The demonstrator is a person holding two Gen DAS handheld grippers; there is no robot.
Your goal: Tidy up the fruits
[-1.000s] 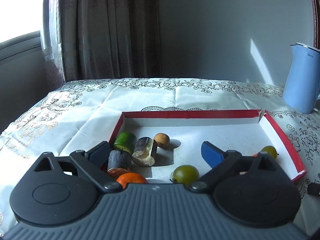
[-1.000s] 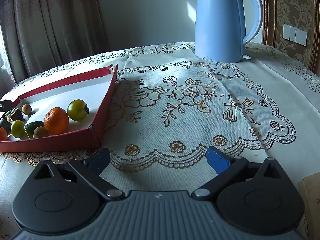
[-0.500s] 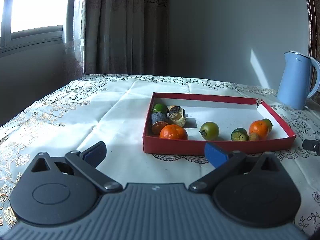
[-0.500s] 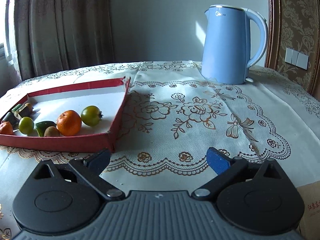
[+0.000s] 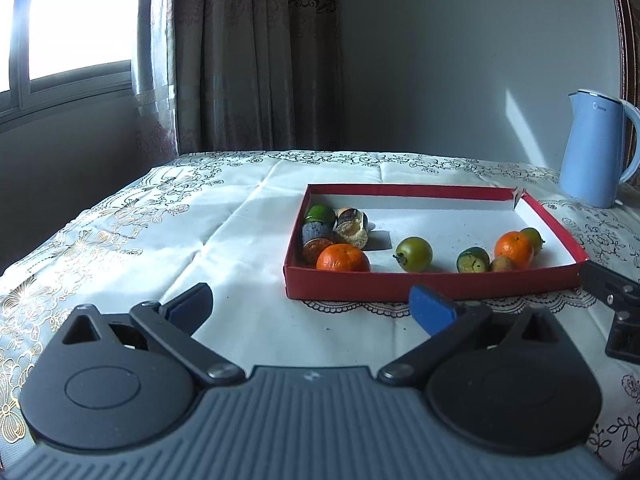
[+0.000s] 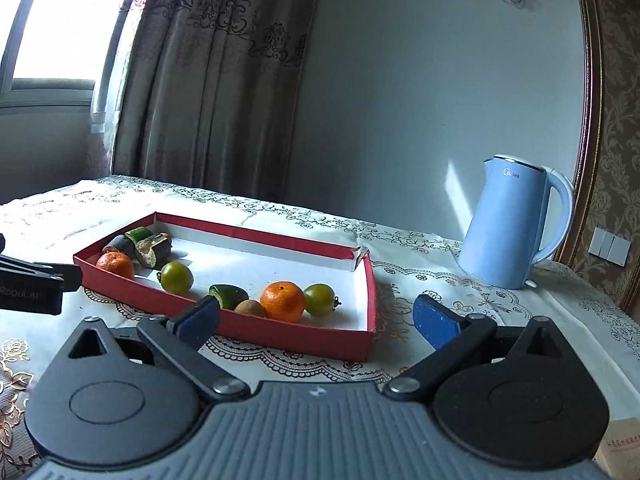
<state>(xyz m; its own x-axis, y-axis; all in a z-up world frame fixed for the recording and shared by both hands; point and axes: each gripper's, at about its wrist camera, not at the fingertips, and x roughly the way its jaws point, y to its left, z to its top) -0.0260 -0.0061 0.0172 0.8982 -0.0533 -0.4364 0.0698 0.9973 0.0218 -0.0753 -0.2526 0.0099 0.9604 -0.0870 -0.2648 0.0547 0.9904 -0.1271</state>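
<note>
Fruits (image 5: 343, 258) lay gathered inside a shallow red tray (image 5: 432, 283) on the lace tablecloth (image 5: 168, 240), apparently already sorted; both the left gripper (image 5: 312, 309) and right gripper (image 6: 316, 315) hovered outside the tray's near edge, jaws apart and empty

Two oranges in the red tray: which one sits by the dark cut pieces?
The orange at the tray's left front corner, touching the dark cut pieces. The other orange sits at the right end among a brown fruit and green ones.
</note>
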